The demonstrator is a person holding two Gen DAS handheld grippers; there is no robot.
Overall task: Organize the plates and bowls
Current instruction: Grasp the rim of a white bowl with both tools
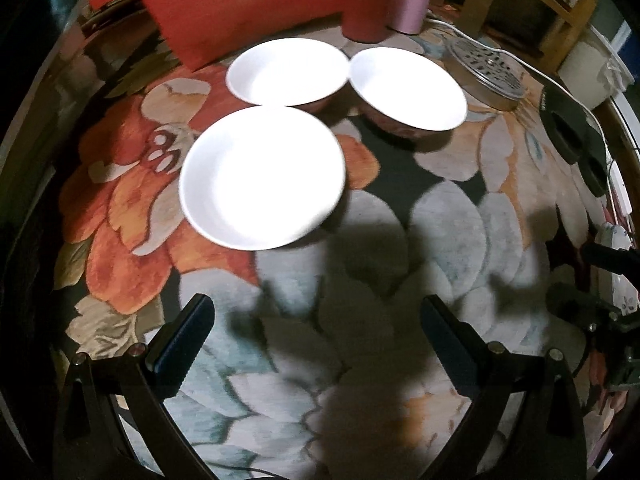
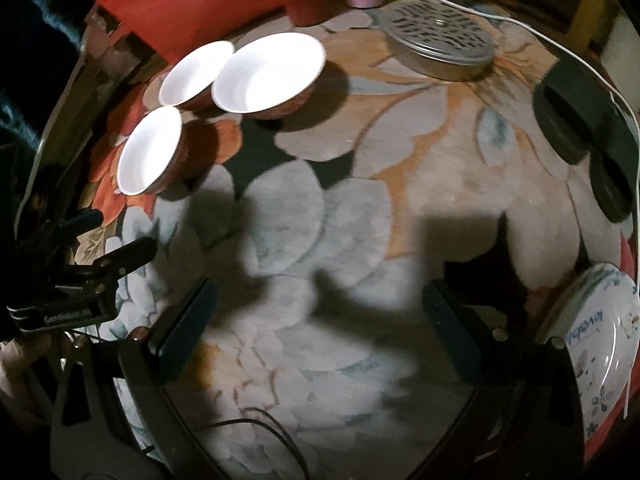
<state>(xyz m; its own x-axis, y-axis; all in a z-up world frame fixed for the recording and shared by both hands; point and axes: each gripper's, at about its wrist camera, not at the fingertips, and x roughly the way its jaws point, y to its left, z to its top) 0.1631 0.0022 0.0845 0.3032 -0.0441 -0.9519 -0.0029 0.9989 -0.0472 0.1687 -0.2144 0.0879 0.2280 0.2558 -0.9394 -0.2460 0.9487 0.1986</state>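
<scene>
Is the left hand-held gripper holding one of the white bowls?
No. The left hand-held gripper is open and empty above the floral cloth, with the nearest white bowl standing apart ahead of it.

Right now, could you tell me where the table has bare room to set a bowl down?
The widest free patch is the middle of the flowered tablecloth, between the three white bowls and the patterned plate, in front of both open grippers. It is crowded toward the back: the bowls sit close together, next to the perforated metal lid and the red box.
</scene>
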